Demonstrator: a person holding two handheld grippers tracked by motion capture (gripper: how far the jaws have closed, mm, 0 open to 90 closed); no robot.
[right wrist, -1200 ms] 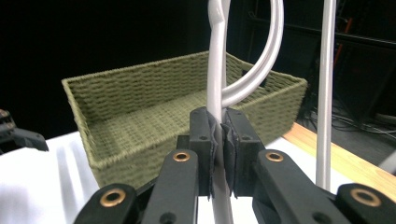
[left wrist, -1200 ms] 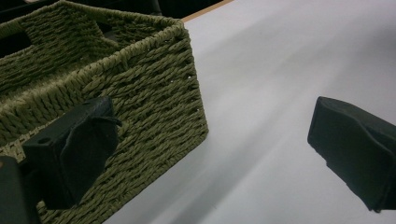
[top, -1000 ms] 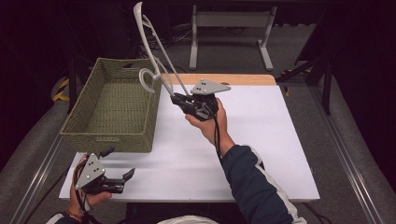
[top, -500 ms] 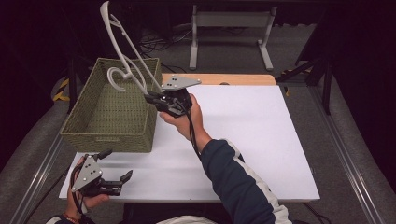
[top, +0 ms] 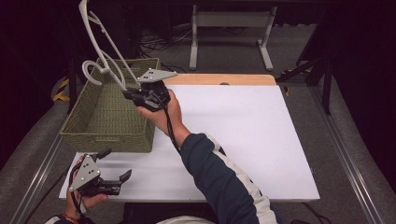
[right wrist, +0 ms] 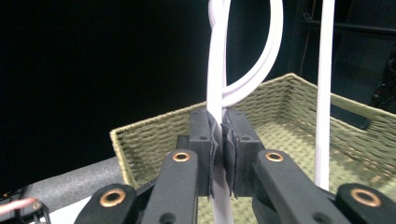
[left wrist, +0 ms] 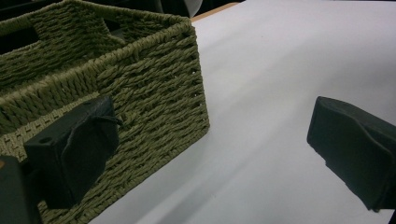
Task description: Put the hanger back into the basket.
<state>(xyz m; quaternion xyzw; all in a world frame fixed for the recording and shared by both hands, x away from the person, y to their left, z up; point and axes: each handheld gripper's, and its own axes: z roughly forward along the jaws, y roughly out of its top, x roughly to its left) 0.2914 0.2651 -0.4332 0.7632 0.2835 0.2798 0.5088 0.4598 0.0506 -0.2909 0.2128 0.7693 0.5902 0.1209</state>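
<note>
I take the woven basket (top: 109,119) as my landmark; it sits on the left part of the white table (top: 243,140), its far end reaching toward the table's back edge.

In the high view my left gripper (top: 114,179) rests just in front of the basket's near wall, at the table's near left corner, held in my left hand (top: 86,200). Its jaws stand wide apart with nothing between them. In the left gripper view (left wrist: 205,154) the basket's near corner (left wrist: 154,93) sits close beside the left-hand jaw, apart from it, and bare white table lies between the two jaws.

Next comes the white clothes hanger (top: 100,56), lifted above the basket and leaning up and to the left over its far half; its hook curls above the basket's right rim.

My right gripper (top: 133,95) sits just above the basket's right rim, near the far right corner, with my right hand (top: 161,109) and dark sleeve (top: 219,172) coming in across the table. In the right gripper view (right wrist: 219,140) the pads are pinched narrow on one rod of the hanger (right wrist: 217,70), with the basket's inside (right wrist: 289,135) below and beyond.
</note>
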